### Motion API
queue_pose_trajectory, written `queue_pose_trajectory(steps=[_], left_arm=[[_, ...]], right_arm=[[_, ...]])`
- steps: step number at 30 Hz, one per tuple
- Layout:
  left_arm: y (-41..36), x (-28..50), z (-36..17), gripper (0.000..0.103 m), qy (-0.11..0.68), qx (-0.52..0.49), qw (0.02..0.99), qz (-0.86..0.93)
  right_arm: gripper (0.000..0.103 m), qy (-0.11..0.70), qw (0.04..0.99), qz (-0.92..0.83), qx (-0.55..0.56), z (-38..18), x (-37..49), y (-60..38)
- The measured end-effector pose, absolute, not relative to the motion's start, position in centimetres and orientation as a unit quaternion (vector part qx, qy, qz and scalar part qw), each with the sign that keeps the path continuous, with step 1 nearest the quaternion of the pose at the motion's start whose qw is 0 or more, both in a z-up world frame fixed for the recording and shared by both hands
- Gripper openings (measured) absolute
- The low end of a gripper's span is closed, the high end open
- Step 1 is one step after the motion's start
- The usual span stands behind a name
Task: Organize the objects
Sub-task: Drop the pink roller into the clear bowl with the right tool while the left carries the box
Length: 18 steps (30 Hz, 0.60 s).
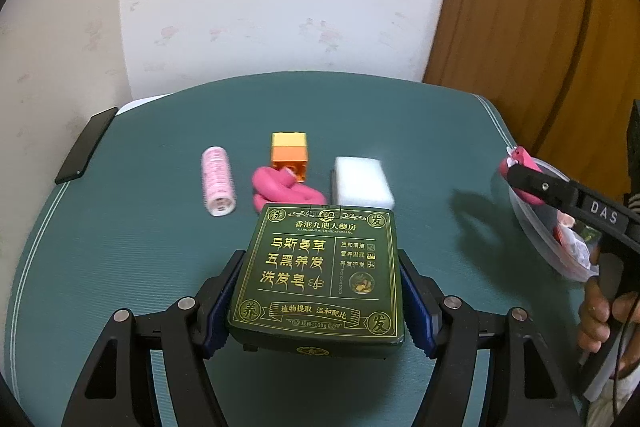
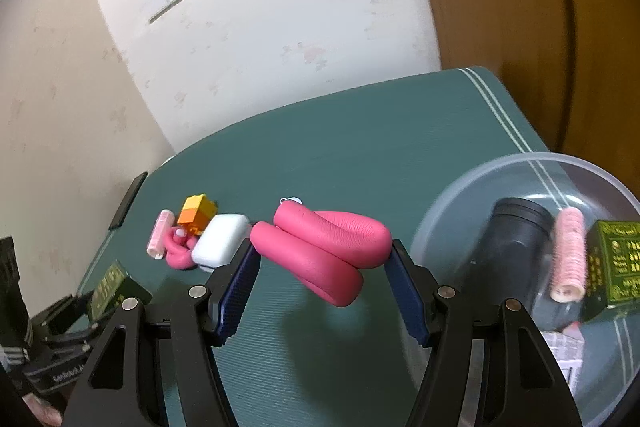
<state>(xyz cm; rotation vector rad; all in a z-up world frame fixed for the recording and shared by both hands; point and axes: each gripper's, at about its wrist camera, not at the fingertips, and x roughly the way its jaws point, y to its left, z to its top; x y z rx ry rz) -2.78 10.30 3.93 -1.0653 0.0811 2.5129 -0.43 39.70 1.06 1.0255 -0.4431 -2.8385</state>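
While we look down the left wrist view, the left gripper (image 1: 320, 301) is clamped on one dark green box (image 1: 318, 273) with gold lettering, held just above the green mat (image 1: 120, 247). Behind it we count one pink hair roller (image 1: 218, 181), one pink foam twist (image 1: 280, 191), one orange and yellow block (image 1: 289, 157) and one white sponge (image 1: 362, 183); the box cuts off the near edges of the twist and sponge. Off right, the other gripper is only partly in frame. Switching to the right wrist view, the right gripper (image 2: 320, 263) is squeezing a second folded pink foam piece (image 2: 324, 247) above the mat, beside one clear bowl (image 2: 448, 219). Inside it we make out a black cylinder (image 2: 516, 247), another roller (image 2: 568, 255) and another green box (image 2: 616, 263), plus something at the bottom too cut off to name.
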Motion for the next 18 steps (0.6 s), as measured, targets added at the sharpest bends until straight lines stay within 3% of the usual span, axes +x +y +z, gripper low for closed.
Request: queue_pose_trajectory(steps=[18], left_arm=[[13.0,-1.7,3.2,0.073,0.047,-0.384,0.227,0.894]], right_arm=[[0.065,-0.188,-0.027,-0.933,0.305,1.3,3.6,46.7]])
